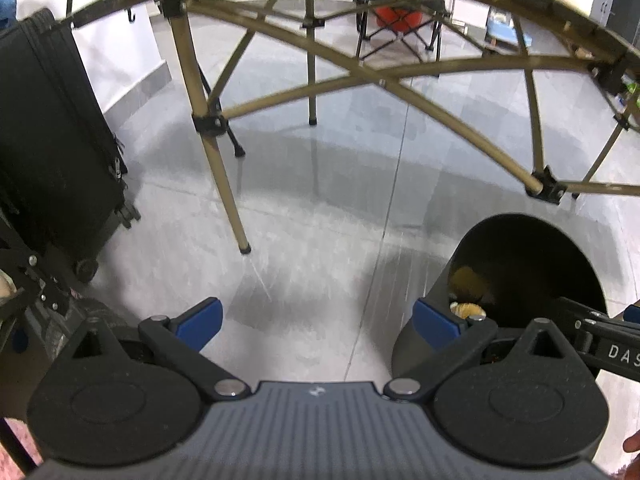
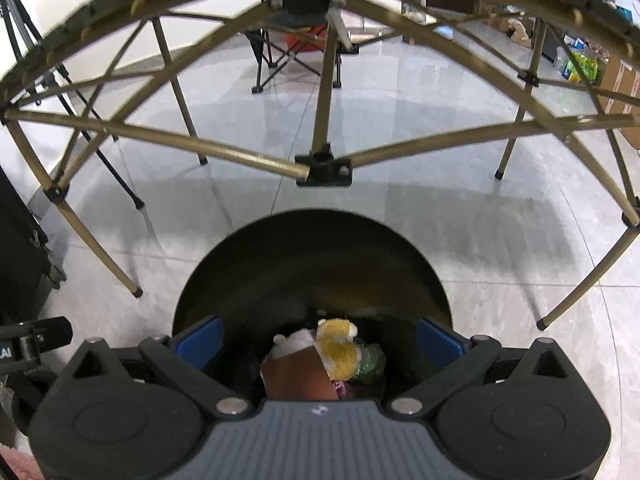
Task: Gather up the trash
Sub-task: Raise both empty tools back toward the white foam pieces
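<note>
Overhead, a folding table's tan frame (image 2: 320, 128) arcs across the upper half of both views, its crossed struts and black joints standing between the grippers and the far room. Its legs rest on a glossy grey tiled floor (image 1: 320, 208). A black wheeled case (image 1: 52, 140) fills the left edge of the left wrist view. Far back, top centre, a folding camp chair (image 1: 396, 20) with an orange seat is visible through the struts.

Lower down, a black round trash bin (image 2: 312, 264) stands on the floor. It sits lower centre in the right wrist view and at the lower right in the left wrist view. Inside lies crumpled trash (image 2: 338, 350): a yellow wad, a brown paper piece, something green and something pale.

The right gripper (image 2: 318, 340) hangs directly over the bin's mouth, blue-padded fingers spread wide, empty. The left gripper (image 1: 316, 322) is over bare floor just left of the bin, fingers likewise spread, empty.
</note>
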Available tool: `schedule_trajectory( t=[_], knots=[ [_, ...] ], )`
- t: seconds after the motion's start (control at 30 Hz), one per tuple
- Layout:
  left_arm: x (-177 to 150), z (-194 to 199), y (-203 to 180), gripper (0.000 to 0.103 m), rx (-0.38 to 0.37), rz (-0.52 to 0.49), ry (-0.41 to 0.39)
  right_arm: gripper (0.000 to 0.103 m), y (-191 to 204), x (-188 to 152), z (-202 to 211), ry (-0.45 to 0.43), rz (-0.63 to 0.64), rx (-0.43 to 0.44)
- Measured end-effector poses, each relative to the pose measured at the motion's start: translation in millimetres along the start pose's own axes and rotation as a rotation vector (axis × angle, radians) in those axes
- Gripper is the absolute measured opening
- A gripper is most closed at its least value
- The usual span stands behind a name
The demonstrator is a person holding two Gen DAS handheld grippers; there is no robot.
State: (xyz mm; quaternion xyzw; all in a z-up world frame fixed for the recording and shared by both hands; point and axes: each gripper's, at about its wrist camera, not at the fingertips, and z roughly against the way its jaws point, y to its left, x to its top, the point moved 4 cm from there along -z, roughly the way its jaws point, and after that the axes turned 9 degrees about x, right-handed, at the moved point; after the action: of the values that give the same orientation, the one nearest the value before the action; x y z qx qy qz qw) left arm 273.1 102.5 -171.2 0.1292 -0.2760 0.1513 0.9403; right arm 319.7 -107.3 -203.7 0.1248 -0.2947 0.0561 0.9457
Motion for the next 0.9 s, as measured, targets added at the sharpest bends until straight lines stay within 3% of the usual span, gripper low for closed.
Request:
schedule_trajectory(
  t=[0.23,0.57,0.9],
  knots=[
    [12,30,7,0.103,-0.025,0.036,-0.103,0.103,-2,6,33,-0.103,0.017,0.022],
    [38,78,0,0.103,-0.086,0.058,-0.188,0.103,-8,27,100,-0.313,0.042,0.051],
    [77,110,-10,0.103,-0.101,0.061,-0.275,0.103,-12,69,145,-0.49,0.076,0.081]
  ],
)
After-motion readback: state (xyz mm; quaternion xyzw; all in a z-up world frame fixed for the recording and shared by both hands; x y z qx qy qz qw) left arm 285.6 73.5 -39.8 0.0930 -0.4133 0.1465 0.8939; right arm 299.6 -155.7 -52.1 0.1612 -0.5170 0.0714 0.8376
